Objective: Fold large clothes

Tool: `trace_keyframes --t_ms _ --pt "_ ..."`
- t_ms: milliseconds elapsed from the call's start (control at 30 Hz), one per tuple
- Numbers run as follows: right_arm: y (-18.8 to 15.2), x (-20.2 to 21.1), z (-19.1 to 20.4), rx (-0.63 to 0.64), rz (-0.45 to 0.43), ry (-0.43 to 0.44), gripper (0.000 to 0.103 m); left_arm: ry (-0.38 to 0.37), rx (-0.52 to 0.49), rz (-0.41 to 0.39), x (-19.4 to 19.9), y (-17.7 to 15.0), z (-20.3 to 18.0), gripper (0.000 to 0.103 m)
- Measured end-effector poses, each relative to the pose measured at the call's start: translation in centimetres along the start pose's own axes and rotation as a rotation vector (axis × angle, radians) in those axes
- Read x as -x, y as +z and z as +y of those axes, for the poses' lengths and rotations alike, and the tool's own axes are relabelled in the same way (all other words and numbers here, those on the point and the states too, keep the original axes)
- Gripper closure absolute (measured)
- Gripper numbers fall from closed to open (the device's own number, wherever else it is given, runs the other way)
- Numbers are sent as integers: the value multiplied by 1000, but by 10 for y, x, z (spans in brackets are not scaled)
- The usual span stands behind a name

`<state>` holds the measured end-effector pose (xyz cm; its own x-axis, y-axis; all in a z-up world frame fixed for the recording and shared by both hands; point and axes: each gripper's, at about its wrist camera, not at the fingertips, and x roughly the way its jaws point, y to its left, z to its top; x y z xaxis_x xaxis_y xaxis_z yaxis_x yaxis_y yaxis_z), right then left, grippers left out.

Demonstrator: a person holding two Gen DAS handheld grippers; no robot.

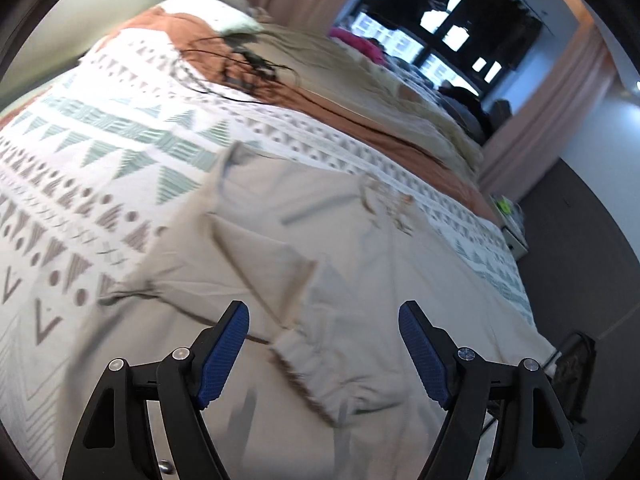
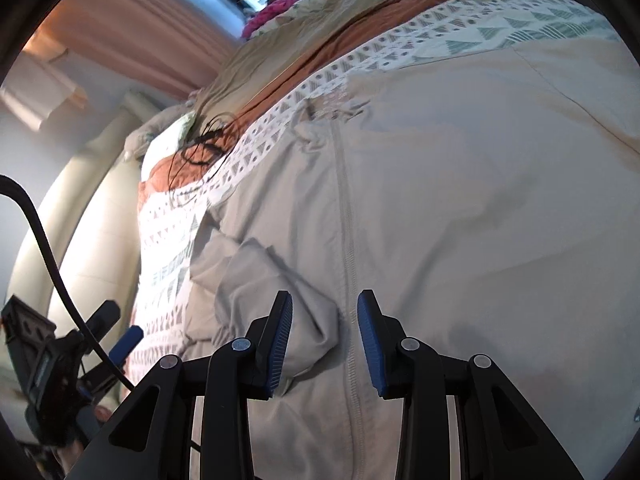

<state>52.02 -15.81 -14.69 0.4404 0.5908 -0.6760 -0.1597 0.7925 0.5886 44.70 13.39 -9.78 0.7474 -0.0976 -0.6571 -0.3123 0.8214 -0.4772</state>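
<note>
Hovering over the jacket (image 1: 360, 240), both claws empty. Your left claw (image 1: 324, 320) stands wide, nothing between the pads, the gathered cuff (image 1: 312, 364) of a sleeve lying just below and between them. Your right claw (image 2: 325, 316) is narrower, jaws apart, with a fold of cloth and the zip seam (image 2: 348, 208) under the gap; the pads do not appear to press on it.

Jacket: beige, spread across the bed (image 1: 100, 152) on the patterned cover, one sleeve folded in over the body, wrinkled near the cuff.

Step in hand, as judged: between grasps, sleeve brought in, next fold not begun. The next move likely calls for a fresh grip on the near hem or cuff with each claw, pinching one layer only, then lifting evenly so the body folds over without dragging the sleeve out.

Around: black cables (image 1: 240, 64) lie tangled on the orange sheet (image 1: 332, 100) further up the bed, near a pillow (image 1: 208, 12); well apart from the jacket, so no obstacle unless you fold far upward. Pink cloth (image 1: 360, 42) at the far end. Left view is blurred; fine detail uncertain.
</note>
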Motion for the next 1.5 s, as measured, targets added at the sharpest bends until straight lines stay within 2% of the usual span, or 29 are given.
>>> trace_keyframes --t_ms 133,233,400,467,500,533,600,833,933,1033,1067,1133,1167,1233,1333,1500 --pt "-9 -17 27 77 31 9 53 59 70 -16 10 3 41 25" --pt "-17 -32 46 132 59 10 53 92 101 -10 11 5 65 30" --pt "-34 -57 76 202 115 14 52 141 132 -6 11 7 98 46" --pt "-42 -67 86 231 138 7 44 164 134 12 6 7 109 51" --pt "-45 -73 91 246 149 -1 34 169 144 25 4 6 116 57" --pt "-49 -77 95 260 156 -13 26 172 159 40 2 5 122 60" --pt "-55 -87 100 281 175 -48 25 177 176 58 -2 4 131 66" --pt "-71 -125 105 351 253 -188 24 226 194 56 2 6 151 66" --pt "-78 -133 109 409 265 -238 20 246 196 65 0 5 156 66" --pt "-84 -141 110 465 269 -301 20 248 198 86 -7 3 158 66" --pt "-84 -142 108 467 263 -311 22 250 193 94 -9 2 157 66" --pt "-83 -139 105 475 241 -338 40 256 178 103 -12 1 155 66" --pt "-80 -135 102 466 235 -324 44 261 172 106 -13 1 155 66" --pt "-74 -128 96 444 229 -290 71 266 168 111 -16 0 154 66" --pt "-59 -107 83 372 206 -178 76 269 162 115 -18 0 154 66" --pt "-31 -56 71 304 80 -55 78 285 133 117 -22 0 151 66"
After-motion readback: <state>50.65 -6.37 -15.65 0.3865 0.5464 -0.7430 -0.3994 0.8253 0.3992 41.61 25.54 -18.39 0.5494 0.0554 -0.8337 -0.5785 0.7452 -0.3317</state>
